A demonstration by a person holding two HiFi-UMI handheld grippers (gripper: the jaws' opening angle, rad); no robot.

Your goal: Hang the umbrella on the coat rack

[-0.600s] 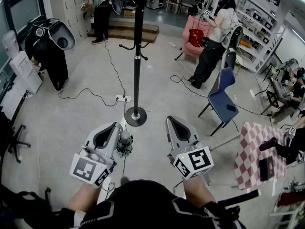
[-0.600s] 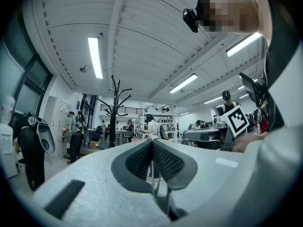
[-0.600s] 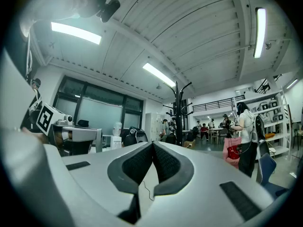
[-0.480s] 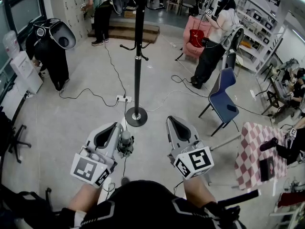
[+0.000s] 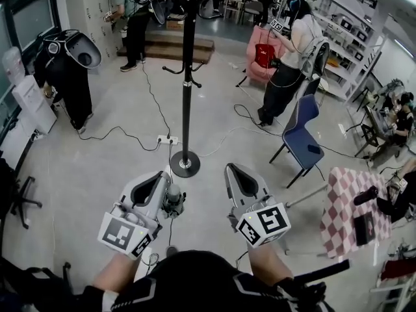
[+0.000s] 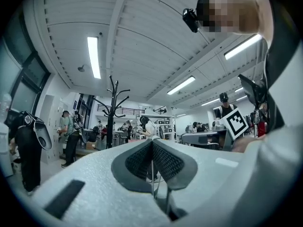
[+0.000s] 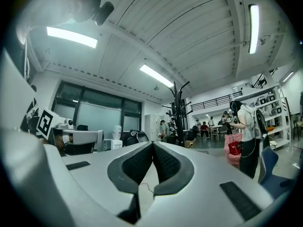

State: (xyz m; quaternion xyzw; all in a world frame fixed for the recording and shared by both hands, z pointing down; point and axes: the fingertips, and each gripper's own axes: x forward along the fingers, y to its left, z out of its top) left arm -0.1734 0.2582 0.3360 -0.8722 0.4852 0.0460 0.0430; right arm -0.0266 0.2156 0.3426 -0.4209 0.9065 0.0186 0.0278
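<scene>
While both grippers were held low in front of the person, side by side and a little apart, the left gripper (image 5: 158,177) had its fingers pressed together with nothing between them. The right gripper (image 5: 233,169) likewise had its fingers closed on nothing. Each gripper view showed the dark pads meeting in a thin seam. A small grey device (image 5: 173,199) showed just beside the left gripper's tip in the head view. Off to the right stood a table with a red-checked cloth (image 5: 348,203). Just beyond the fingertips, the coat rack (image 5: 188,77) stood upright on its round base on the pale floor (image 5: 97,168), a black pole with curved hooks midway up and at the top. A white power strip (image 5: 167,139) lay near the base, cables trailing from it. Dark shapes crowded the top hooks, but whether any was the umbrella could not be told. Farther right was a blue chair (image 5: 304,135), and past it a person in a white top (image 5: 290,57) stood before a pink armchair (image 5: 260,51).
</scene>
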